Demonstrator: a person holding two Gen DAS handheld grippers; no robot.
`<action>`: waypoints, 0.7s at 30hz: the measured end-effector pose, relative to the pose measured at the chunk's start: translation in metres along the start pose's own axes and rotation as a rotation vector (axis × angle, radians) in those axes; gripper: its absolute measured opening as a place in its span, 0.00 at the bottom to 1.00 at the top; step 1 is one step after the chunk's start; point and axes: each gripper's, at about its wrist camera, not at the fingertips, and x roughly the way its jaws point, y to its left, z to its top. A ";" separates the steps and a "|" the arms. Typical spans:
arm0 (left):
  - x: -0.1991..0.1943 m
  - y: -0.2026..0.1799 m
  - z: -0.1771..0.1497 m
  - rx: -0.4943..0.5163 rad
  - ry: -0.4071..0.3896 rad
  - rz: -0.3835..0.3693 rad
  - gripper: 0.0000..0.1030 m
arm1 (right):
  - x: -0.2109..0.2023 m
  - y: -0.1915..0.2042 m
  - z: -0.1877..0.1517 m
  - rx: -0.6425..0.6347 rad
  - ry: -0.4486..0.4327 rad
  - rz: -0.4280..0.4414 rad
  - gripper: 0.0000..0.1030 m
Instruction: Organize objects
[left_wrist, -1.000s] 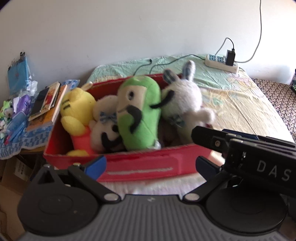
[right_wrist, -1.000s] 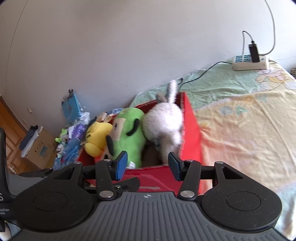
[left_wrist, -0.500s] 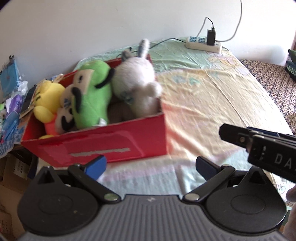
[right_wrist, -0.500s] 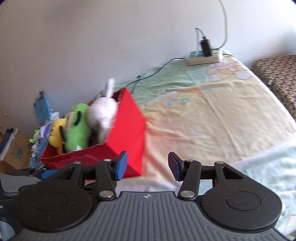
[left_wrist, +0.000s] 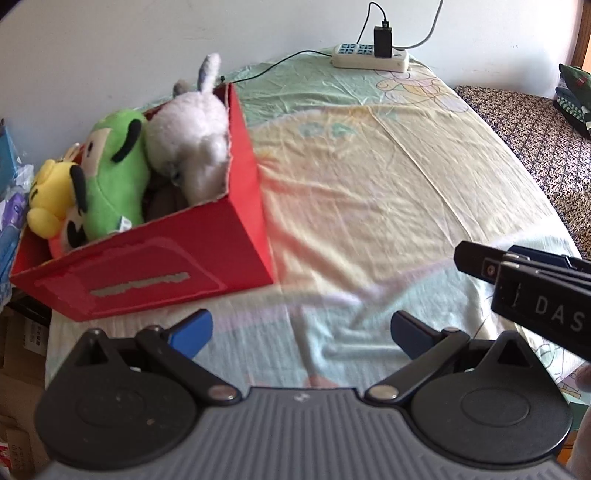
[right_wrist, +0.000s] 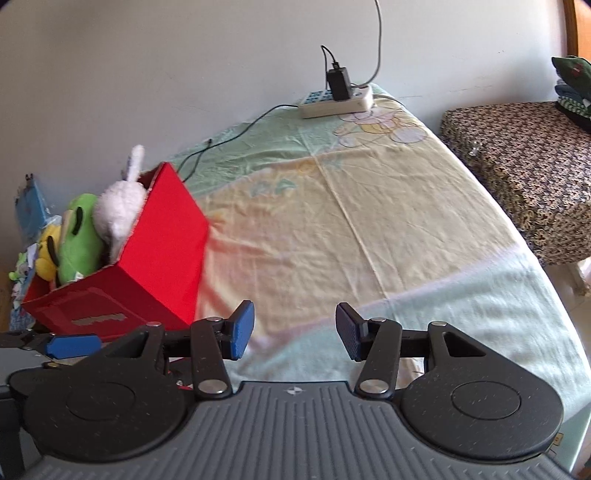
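A red box (left_wrist: 155, 258) (right_wrist: 155, 258) stands at the left edge of the bed, packed with plush toys: a white rabbit (left_wrist: 192, 133) (right_wrist: 118, 206), a green one (left_wrist: 114, 173) (right_wrist: 79, 243) and a yellow one (left_wrist: 51, 192) (right_wrist: 48, 251). My left gripper (left_wrist: 299, 328) hovers open over the sheet, just in front and right of the box, holding nothing. My right gripper (right_wrist: 293, 332) is open too and empty, back from the box and to its right. Its black body (left_wrist: 535, 295) shows at the right of the left wrist view.
The bed sheet (right_wrist: 351, 206) stretches bare to the right of the box. A white power strip (left_wrist: 369, 61) (right_wrist: 336, 99) with a black charger and cables lies at the far edge by the wall. A patterned bench (right_wrist: 524, 162) stands right of the bed. Clutter (left_wrist: 11, 206) sits left of the box.
Both grippers have pulled back and swung right, away from the box. The box and toys now sit at the left of both views, with more bare sheet in sight.
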 end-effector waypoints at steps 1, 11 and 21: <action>0.000 0.000 0.000 -0.003 0.000 0.002 0.99 | 0.001 -0.001 0.000 -0.001 0.002 -0.007 0.51; -0.008 0.028 -0.001 -0.089 0.001 0.063 0.99 | 0.008 0.018 0.005 -0.058 0.027 0.025 0.52; -0.022 0.093 -0.007 -0.206 -0.013 0.180 1.00 | 0.012 0.073 0.010 -0.168 0.039 0.119 0.53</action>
